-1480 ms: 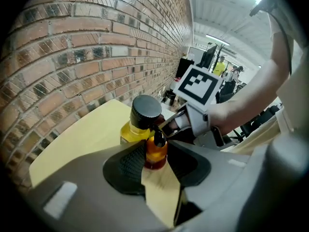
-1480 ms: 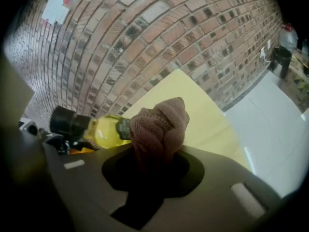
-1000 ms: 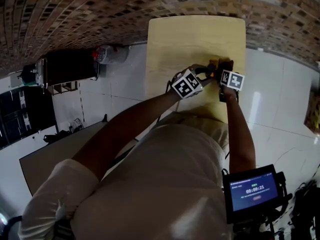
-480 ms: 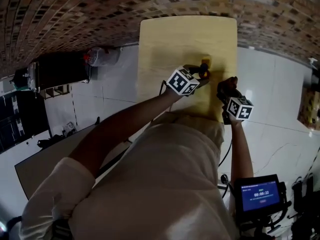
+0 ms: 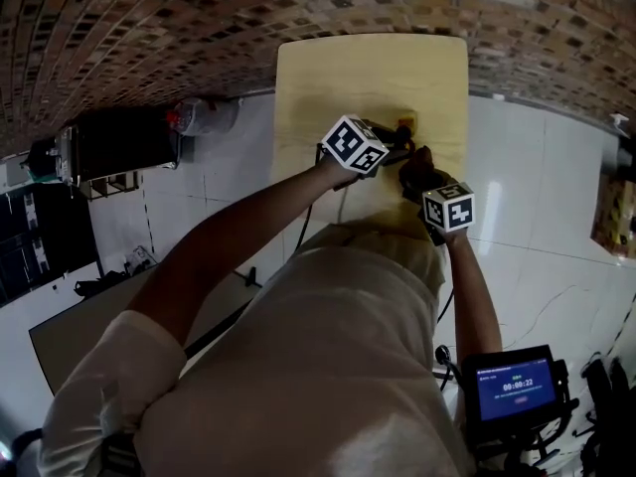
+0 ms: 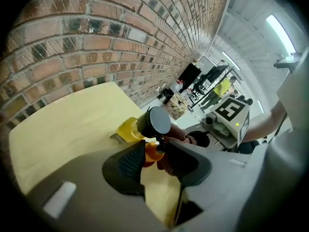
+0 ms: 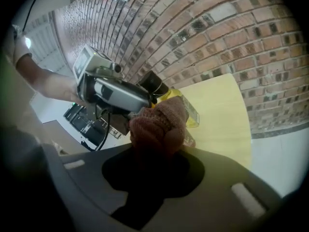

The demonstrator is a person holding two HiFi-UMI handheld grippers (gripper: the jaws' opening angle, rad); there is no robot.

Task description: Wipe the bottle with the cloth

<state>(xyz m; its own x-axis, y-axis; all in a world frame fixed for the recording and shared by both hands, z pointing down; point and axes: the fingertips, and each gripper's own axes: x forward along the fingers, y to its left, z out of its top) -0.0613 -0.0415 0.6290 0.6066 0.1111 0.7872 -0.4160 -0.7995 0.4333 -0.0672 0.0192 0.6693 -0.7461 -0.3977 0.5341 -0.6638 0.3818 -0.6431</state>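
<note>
Slippage is risked: over the surface [image 6: 63, 124], the bottle [image 6: 129, 129] is pinched by its neck in the left tongs [image 6: 153, 152], whose jaws have just been closing. It could be levered loose by the cloth [image 7: 159, 124] clamped in the right tongs [image 7: 154, 161].

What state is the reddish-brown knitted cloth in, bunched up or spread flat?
Bunched up: the reddish-brown knitted cloth forms a rounded wad clamped in the right claw, nothing spread flat.

Left gripper [image 6: 153, 151]: jaws have just been closing; clamped on the bottle [image 6: 126, 129] at its neck.
Right gripper [image 7: 157, 149]: jaws closed on the bunched cloth [image 7: 159, 122].
Arms: both extended forward, with the grippers close together and angled downward.
</note>
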